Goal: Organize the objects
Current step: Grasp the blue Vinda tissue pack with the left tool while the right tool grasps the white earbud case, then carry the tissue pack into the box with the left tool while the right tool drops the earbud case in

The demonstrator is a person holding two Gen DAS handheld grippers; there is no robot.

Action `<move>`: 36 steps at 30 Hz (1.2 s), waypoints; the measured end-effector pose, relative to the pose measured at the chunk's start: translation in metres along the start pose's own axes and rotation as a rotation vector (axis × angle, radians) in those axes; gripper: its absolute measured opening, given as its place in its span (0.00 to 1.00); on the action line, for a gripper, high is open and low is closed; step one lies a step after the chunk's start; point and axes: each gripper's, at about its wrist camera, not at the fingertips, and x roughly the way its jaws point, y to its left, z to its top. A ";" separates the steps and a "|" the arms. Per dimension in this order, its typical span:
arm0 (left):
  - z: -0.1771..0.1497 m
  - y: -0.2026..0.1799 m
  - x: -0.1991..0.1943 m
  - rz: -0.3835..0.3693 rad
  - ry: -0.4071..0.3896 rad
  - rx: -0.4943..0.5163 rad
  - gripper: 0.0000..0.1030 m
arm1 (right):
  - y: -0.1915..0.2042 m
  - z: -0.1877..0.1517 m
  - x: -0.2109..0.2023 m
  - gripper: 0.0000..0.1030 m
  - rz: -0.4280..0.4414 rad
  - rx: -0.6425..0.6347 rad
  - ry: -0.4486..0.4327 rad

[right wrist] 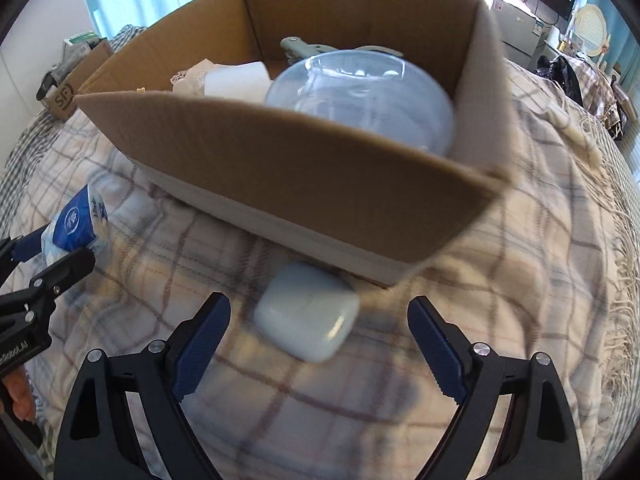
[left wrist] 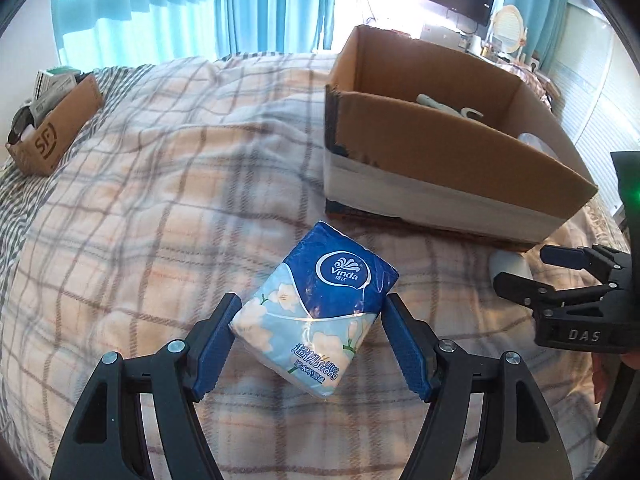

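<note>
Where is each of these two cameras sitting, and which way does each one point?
Left wrist: on the left gripper, facing along its fingers at the tissue pack between them; the right gripper shows at the right edge.
Right wrist: on the right gripper, facing the white case before the box; the left gripper shows at the left edge.
Both show the box, pack, case and plaid blanket.
</note>
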 end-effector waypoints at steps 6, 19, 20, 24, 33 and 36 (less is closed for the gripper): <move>-0.001 0.003 0.002 -0.001 0.004 -0.004 0.72 | 0.015 -0.003 0.015 0.55 -0.024 -0.060 0.049; -0.010 0.015 -0.026 0.009 -0.001 -0.030 0.72 | 0.044 -0.021 -0.034 0.54 0.032 -0.148 0.018; -0.011 0.017 -0.033 0.011 -0.006 -0.037 0.72 | 0.049 -0.021 -0.043 0.54 0.032 -0.159 -0.001; -0.008 0.020 -0.063 0.011 -0.041 -0.044 0.72 | 0.062 -0.027 -0.087 0.54 0.044 -0.181 -0.094; 0.032 0.010 -0.131 -0.043 -0.147 -0.036 0.72 | 0.059 0.004 -0.178 0.54 0.092 -0.160 -0.246; 0.057 0.003 -0.143 -0.068 -0.175 -0.034 0.72 | 0.048 0.024 -0.198 0.54 0.098 -0.143 -0.302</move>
